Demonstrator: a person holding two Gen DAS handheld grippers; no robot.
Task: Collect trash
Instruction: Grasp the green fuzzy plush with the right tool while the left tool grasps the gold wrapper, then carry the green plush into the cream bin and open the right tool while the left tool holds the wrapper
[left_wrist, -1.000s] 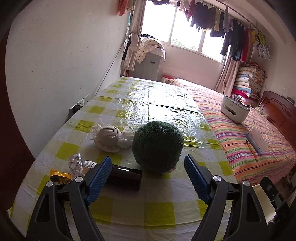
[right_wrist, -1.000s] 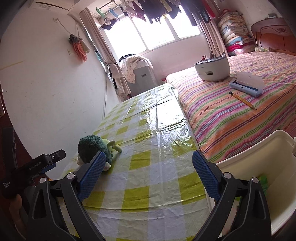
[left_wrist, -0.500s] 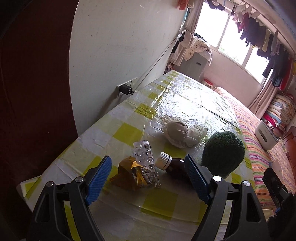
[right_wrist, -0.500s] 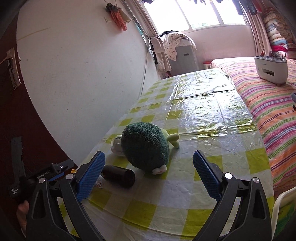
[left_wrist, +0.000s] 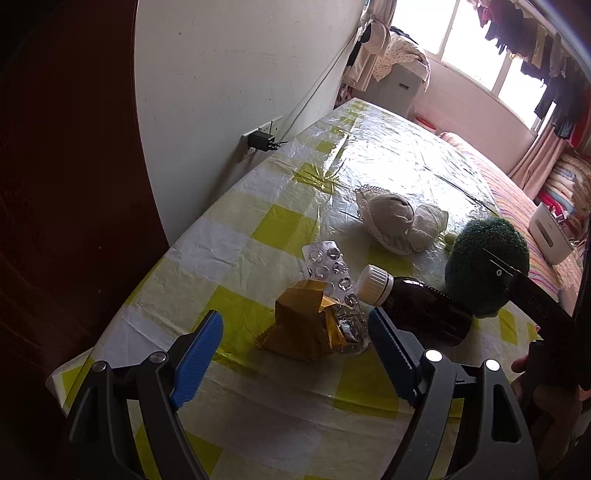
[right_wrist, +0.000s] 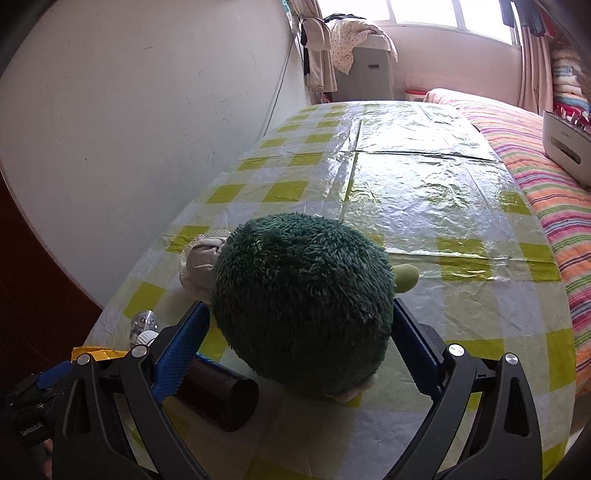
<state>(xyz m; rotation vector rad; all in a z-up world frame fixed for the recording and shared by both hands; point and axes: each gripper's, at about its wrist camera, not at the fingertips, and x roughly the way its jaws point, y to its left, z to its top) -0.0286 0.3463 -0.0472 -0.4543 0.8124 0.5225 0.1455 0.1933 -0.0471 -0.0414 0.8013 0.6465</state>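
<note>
Approaching the trash, we held the left gripper (left_wrist: 291, 350) wide and empty, the yellow wrapper (left_wrist: 303, 325) just beyond and between its jaws; our right gripper (right_wrist: 299, 350), its jaws just closing, bracketed the green plush toy (right_wrist: 303, 306) instead.

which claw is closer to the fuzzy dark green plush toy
Right. The right claw straddles the fuzzy dark green plush toy; the left claw sits off beside it, facing the crumpled yellow wrapper.
</note>
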